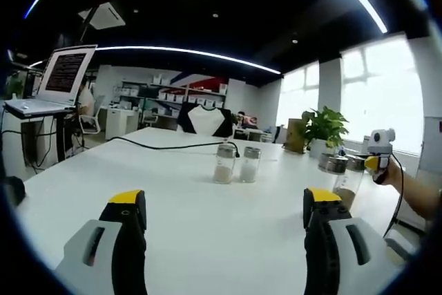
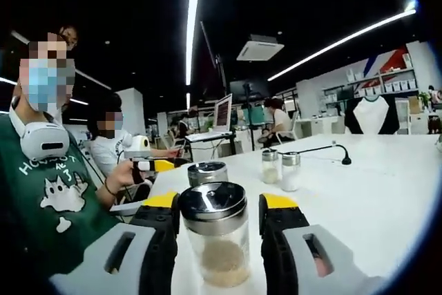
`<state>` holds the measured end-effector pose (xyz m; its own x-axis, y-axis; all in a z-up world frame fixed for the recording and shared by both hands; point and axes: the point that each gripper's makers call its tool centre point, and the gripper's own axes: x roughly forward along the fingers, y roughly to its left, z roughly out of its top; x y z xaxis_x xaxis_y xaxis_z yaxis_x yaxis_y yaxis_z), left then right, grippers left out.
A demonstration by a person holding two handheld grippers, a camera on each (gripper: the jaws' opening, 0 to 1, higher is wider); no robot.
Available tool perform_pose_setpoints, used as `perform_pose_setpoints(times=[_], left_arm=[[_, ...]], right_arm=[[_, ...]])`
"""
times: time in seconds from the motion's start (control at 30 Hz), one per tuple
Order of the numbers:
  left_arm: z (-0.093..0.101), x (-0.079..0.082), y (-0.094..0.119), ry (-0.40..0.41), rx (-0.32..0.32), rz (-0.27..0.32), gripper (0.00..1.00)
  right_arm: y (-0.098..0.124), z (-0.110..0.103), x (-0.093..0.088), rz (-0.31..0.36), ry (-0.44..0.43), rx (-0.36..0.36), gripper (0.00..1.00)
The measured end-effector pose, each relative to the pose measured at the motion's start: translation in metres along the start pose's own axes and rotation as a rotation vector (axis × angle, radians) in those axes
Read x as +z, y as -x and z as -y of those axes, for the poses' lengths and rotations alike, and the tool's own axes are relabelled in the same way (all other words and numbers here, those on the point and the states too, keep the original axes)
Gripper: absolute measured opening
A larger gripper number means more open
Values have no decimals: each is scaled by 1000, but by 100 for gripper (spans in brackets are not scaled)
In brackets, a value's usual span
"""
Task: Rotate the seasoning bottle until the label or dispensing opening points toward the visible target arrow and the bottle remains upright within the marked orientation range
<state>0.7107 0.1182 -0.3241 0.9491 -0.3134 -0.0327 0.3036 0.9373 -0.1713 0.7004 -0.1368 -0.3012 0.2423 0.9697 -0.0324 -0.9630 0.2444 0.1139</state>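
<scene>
A: The seasoning bottle (image 2: 215, 240) stands upright between the jaws of the right gripper (image 2: 218, 220), near the desk (image 2: 387, 191) edge on the person's side. It is clear glass or hard plastic with a shiny metal cap, and a little pale powder lies at the bottom. I judge it light, stiff and rather slippery, and breakable if it tips.

B: Do the jaws hold it already?

A: They stand closely at both sides of the cap and shoulder, but I cannot tell if they press on it or leave a thin gap. I would take it just under the cap, where the wall is straight, and turn slowly so it stays upright.

B: And the arrow or the label?

A: I see no arrow on the desk, and no label on this side of the bottle.

B: What is around it?

A: A second bottle (image 2: 207, 172) stands just behind it. Two more shakers (image 1: 235, 163) stand together toward the middle of the desk, near a black cable (image 1: 166, 146).

B: The other hand?

A: The left gripper (image 1: 224, 215) hovers over the desk with jaws wide apart and nothing in them. A potted plant (image 1: 323, 129) is at the far edge, and a laptop (image 1: 59, 77) on a stand beside the desk.
</scene>
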Motion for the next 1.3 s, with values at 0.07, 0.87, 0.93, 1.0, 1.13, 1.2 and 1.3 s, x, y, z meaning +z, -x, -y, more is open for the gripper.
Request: perform_pose_setpoints(times=[0.07,0.87,0.93,1.0,1.13,1.2,1.3], left_arm=[[2,0,0,1,-6,-1,100],[1,7,-1,-21,5,29,100],[0,6,-1,-22,9,26,100],[0,5,0,-18,10,24,100],[0,5,0,-13,5,26,100],[0,5,0,-11,4,27,100],[0,4,0,1,-1,24,100]], right_arm=[[-1,-12,3,21,47,50,38],[7,12,6,22,40,-29,37],[6,12,6,18,46,-49,37],[6,12,6,22,46,-62,37],[7,13,6,25,52,-95,37],[6,13,5,26,50,-108,37],[5,14,5,29,50,-132,37]])
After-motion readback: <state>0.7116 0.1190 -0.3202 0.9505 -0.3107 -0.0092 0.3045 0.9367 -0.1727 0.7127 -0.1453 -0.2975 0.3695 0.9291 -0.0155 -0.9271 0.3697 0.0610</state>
